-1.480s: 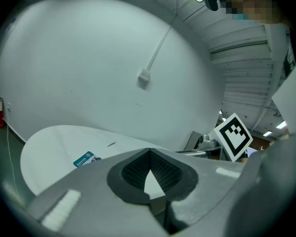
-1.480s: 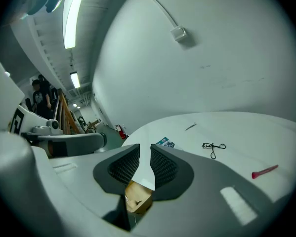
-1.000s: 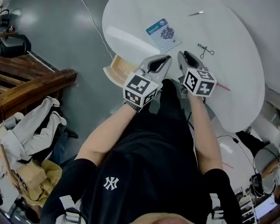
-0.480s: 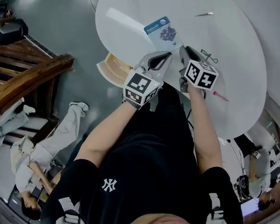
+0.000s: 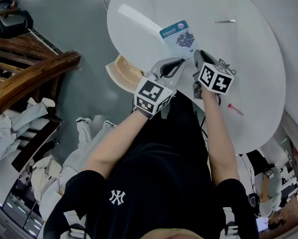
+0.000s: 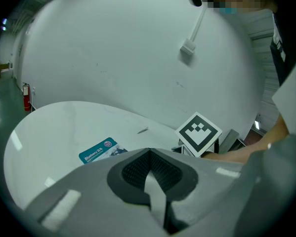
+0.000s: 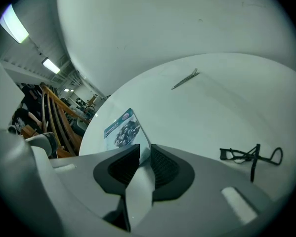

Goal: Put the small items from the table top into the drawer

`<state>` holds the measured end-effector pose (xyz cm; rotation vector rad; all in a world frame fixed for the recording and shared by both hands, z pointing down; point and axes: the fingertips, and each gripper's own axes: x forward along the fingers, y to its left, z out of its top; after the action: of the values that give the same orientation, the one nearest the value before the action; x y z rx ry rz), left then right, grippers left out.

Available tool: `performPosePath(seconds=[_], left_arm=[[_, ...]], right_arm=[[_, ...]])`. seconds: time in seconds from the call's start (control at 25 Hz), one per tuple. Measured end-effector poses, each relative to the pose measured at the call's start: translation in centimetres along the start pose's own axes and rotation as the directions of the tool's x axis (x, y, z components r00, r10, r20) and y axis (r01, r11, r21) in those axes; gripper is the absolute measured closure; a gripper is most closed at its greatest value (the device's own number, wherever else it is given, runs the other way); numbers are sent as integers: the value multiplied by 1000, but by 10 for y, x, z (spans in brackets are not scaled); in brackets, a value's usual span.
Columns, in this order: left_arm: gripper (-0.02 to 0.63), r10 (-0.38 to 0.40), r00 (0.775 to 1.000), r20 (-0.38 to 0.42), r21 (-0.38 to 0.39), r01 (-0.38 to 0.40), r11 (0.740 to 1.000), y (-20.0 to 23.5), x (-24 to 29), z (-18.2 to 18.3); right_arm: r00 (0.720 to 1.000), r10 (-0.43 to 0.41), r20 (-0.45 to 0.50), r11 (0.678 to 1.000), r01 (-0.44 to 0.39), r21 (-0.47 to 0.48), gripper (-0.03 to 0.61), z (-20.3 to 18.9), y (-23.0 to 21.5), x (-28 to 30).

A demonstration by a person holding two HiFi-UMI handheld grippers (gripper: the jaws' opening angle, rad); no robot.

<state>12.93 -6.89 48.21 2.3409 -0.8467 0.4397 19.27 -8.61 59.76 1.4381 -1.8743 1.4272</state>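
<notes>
Teal packet [image 7: 122, 131] just beyond right gripper [image 7: 144, 149] fingers, just narrowed, nothing between, left gripper [image 6: 148, 152] fingers clenched.

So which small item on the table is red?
The thin stick at the near edge, beside the right forearm; packet teal, wire tool black, pin silver.

A teal and white packet [image 5: 178, 35] printed with blueberries lies flat on the white round table [image 5: 258, 59], upper centre of the head view. A slim metal clip [image 5: 224, 21] lies well apart from it, to the upper right. A black wire tool [image 7: 254, 157] lies flat right of centre, and a thin red stick [image 5: 235, 109] lies near the table's lower right edge. The pale wooden drawer [image 5: 121, 71] stands pulled out under the table's left rim.
</notes>
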Motion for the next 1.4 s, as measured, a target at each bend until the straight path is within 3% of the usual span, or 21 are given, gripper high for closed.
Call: performPosePath(seconds=[0.16,0.72,0.88,1.16,1.4], left_arm=[[614,25,1000,8,-13,-25,1000,8,-3,-4],[614,90,994,65,-41,-88,995,-2,-39,-7],[614,112,990,90,-54,-107,993,9,-73,-15],[614,188,970,154,-86,-176,981,53,-142,-26],[614,190,963,191,-93,-175,980,49,-170,-33]], right_arm=[[1000,-15,-22,1000,14,-21,551,-6,-1,6],[992,112,51,991,-108,-81,552,5,41,-38],[987,147,67,985,-140,-98,552,-4,75,-42],[967,244,69,950,-224,-219,552,-14,165,-30],[961,269,61,933,-244,-265,552,-37,200,-42]])
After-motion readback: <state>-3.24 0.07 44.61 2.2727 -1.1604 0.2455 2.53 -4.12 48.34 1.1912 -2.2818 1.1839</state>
